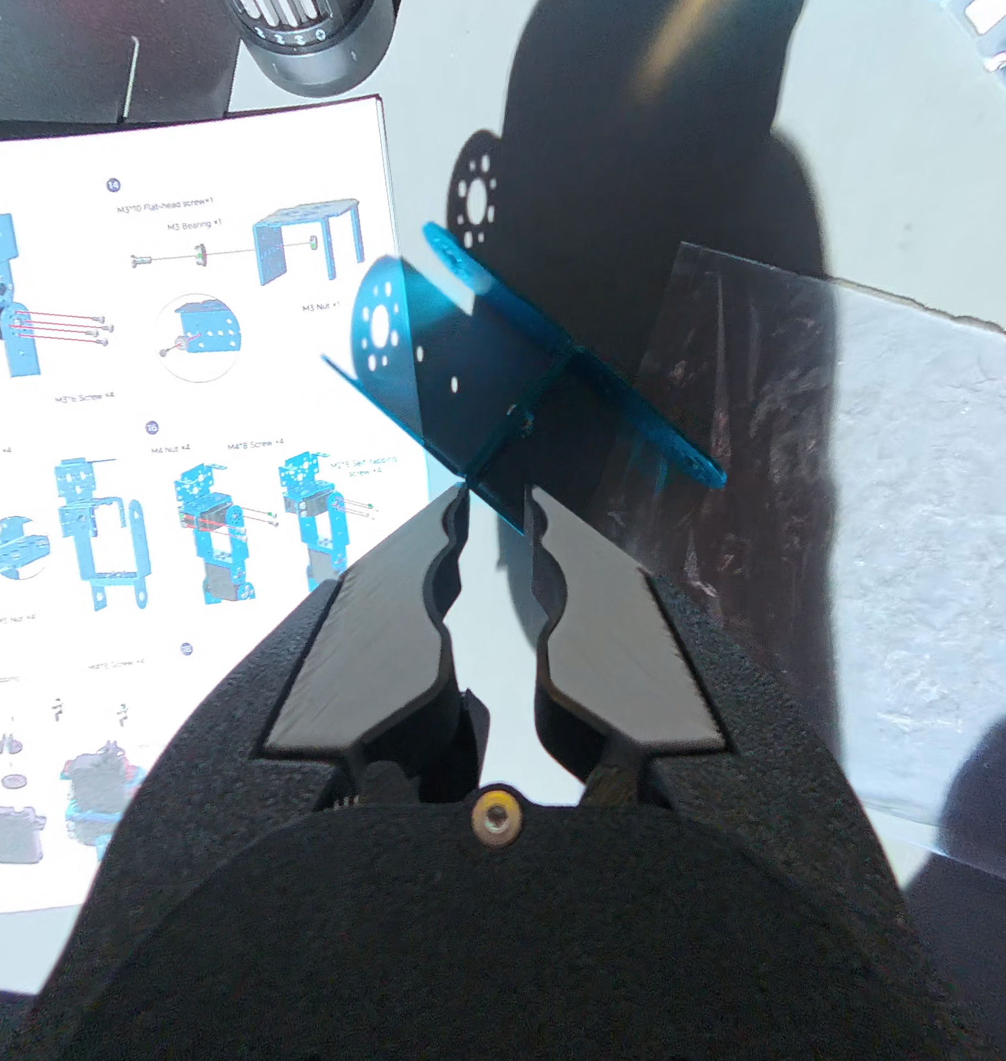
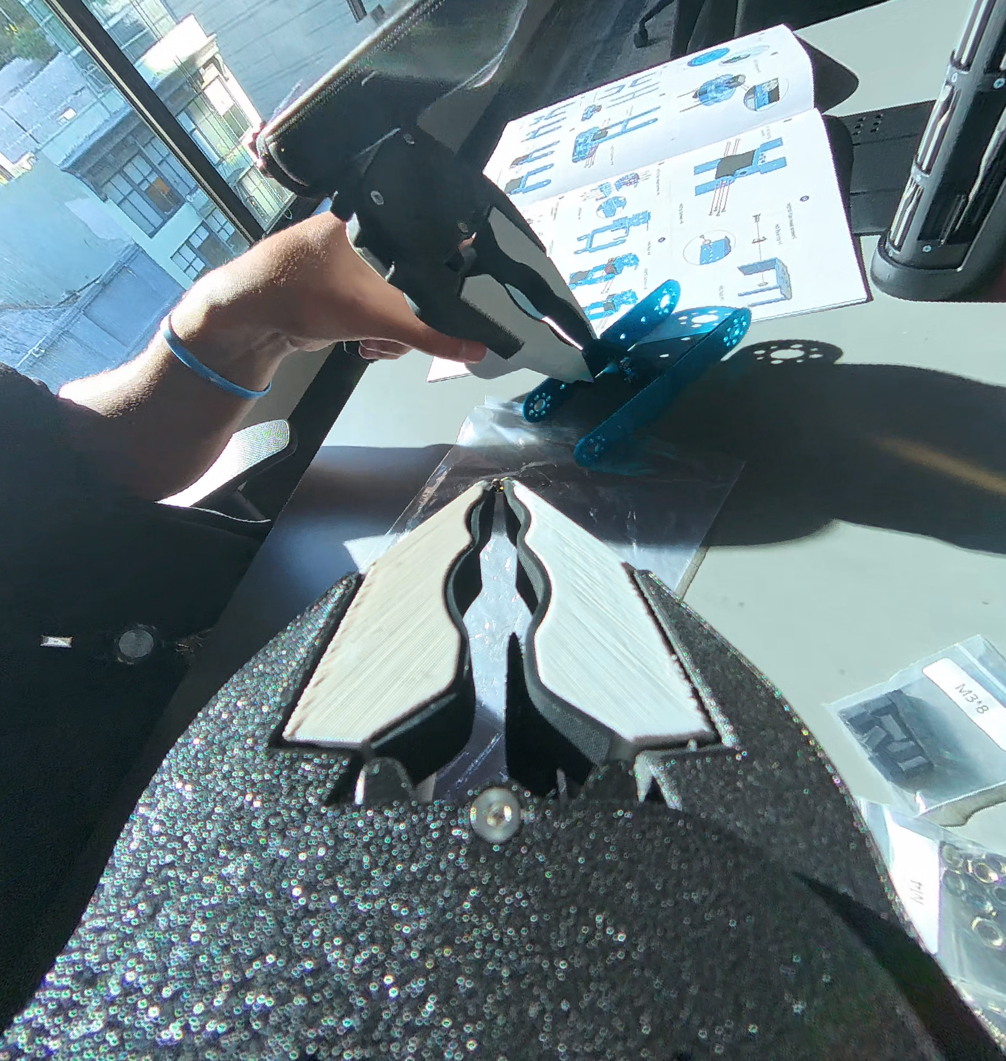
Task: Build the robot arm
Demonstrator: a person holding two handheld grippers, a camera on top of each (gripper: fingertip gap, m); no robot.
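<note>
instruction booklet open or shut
Open: the instruction booklet lies spread flat on the table, two pages showing either side of the fold.

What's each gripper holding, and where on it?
Left gripper clamps the blue metal bracket by its plate edge. Right gripper pinches something tiny at its fingertips.

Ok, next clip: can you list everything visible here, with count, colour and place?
blue metal bracket: one, blue, held above the table by the left gripper
instruction booklet: one, white with blue diagrams, open behind the bracket
clear plastic bag: one, flat, under the bracket and right gripper
small parts bags: two seen, clear with labels, far right
black cylinder: one, black and silver, top right
table: one, pale grey
tiny part: one, dark, at the right gripper's tips
hand: one, blue wristband
left gripper
right gripper
</note>
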